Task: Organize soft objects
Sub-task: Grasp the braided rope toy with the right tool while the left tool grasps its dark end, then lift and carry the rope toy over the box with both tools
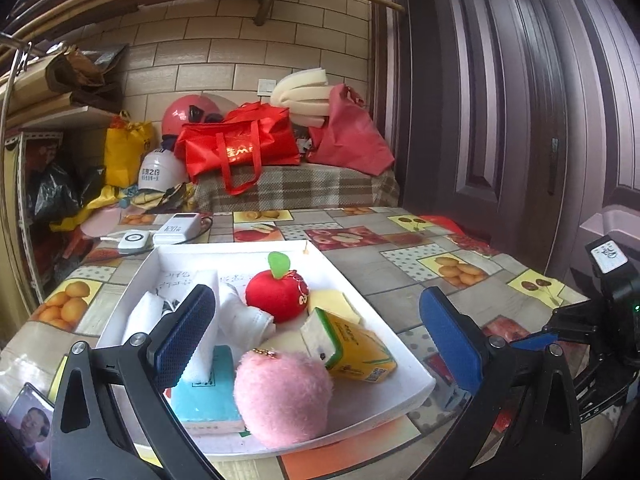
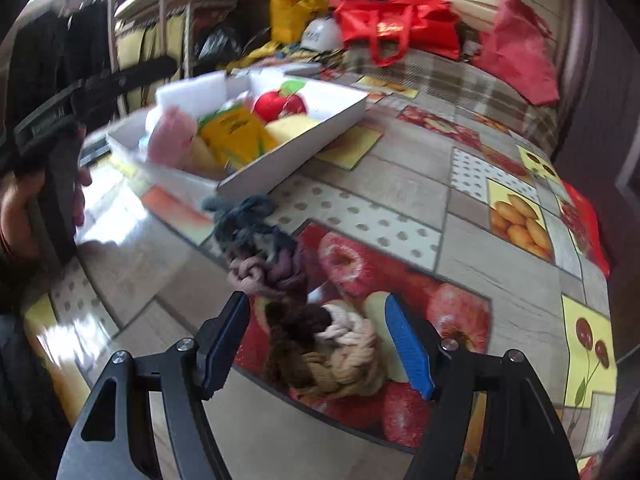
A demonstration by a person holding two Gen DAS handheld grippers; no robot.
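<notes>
A white tray (image 1: 352, 276) on the table holds a pink fluffy plush (image 1: 282, 396), a red plush apple (image 1: 276, 294), a yellow tissue pack (image 1: 352, 346), a yellow sponge (image 1: 332, 302), white cloths (image 1: 244, 316) and a teal block (image 1: 208, 396). My left gripper (image 1: 316, 328) is open above the tray's near side. My right gripper (image 2: 320, 344) is open, its fingers on either side of a braided rope of grey, mauve, brown and beige yarn (image 2: 304, 300) lying on the table. The tray (image 2: 296, 160) also shows in the right wrist view.
The table has a fruit-patterned cover (image 1: 440, 268). A power bank (image 1: 176, 228) and a white device (image 1: 134, 240) lie behind the tray. Red bags (image 1: 240, 144), helmets and clutter sit on a plaid bench beyond. A dark door (image 1: 500, 100) stands right.
</notes>
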